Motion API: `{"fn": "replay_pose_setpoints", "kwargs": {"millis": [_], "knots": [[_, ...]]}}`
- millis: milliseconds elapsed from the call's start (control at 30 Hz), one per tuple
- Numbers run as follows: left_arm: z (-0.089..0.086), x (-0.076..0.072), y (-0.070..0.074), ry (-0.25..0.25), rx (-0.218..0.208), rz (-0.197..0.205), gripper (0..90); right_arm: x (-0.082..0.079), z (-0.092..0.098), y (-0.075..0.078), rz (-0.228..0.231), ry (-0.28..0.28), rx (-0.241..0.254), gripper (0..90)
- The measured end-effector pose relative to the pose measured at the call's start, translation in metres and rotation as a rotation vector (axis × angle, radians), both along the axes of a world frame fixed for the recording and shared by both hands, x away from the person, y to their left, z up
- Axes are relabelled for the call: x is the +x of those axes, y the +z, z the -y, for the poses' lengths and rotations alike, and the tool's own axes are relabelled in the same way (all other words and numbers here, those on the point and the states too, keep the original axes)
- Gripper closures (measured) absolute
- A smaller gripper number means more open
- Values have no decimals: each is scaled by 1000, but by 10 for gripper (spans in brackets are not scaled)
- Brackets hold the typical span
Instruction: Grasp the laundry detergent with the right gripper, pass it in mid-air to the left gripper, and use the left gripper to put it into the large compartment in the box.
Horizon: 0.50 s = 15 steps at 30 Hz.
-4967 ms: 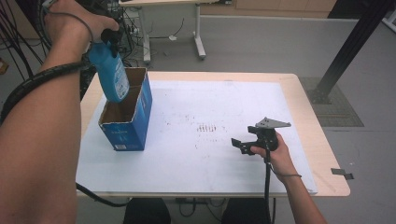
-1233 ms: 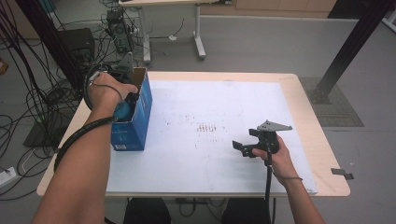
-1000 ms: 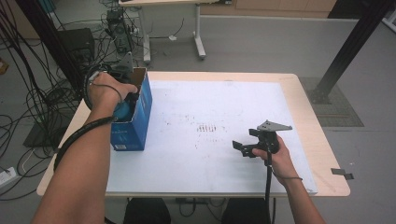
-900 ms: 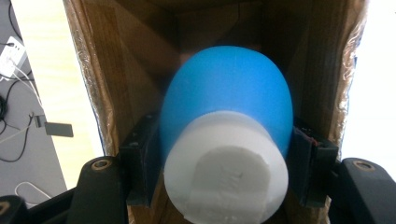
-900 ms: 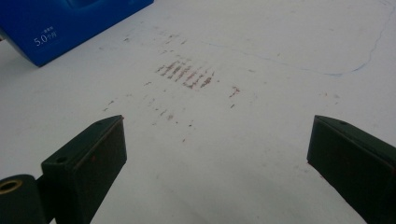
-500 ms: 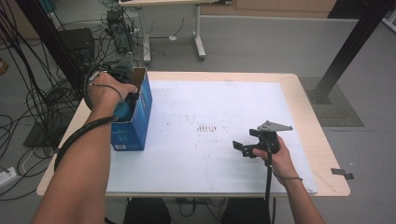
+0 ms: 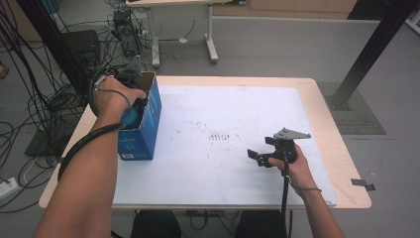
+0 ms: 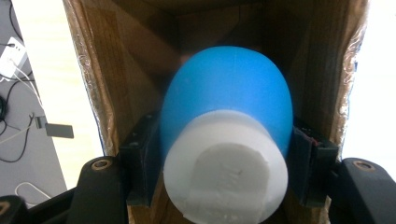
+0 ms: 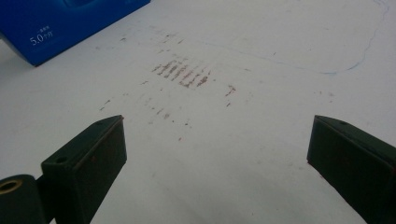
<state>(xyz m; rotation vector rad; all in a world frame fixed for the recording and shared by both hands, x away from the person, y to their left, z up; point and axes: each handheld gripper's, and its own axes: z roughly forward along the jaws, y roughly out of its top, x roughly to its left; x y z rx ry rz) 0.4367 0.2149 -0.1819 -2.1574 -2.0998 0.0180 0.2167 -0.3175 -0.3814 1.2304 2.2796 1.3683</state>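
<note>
A blue cardboard box point(image 7: 143, 124) is placed on the left part of the white-covered tabletop point(image 7: 237, 114), near its left edge. Inside the box, a blue bottle with a white cap point(image 8: 229, 140) is held by the left claw point(image 8: 224, 172). The right claw point(image 7: 258, 157) is kept above the tabletop's right part, well apart from the box, with reddish marks point(image 7: 223, 136) between them.

- The right tool point(image 7: 256, 156) was black, with a grey three-cornered plate point(image 7: 291, 134) on top.
- A thin black cable point(image 7: 285, 193) trailed from it along the bare forearm.
- A thin dark band point(image 7: 303, 189) circled the right wrist.
- In the right gripper view its jaws were flat black blocks with worn pads and a brass-ringed screw hole point(image 9: 8, 185).
- The left tool point(image 8: 224, 186) had black jaws with round screw holes; a thick black cable point(image 7: 86, 144) wrapped the left forearm.
</note>
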Motion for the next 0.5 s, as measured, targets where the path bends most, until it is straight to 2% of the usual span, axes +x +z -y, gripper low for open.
{"fn": "replay_pose_setpoints", "kwargs": {"millis": [500], "knots": [[-1, 1, 0, -1, -1, -2, 375, 1, 0, 0, 0, 1, 0, 44]]}}
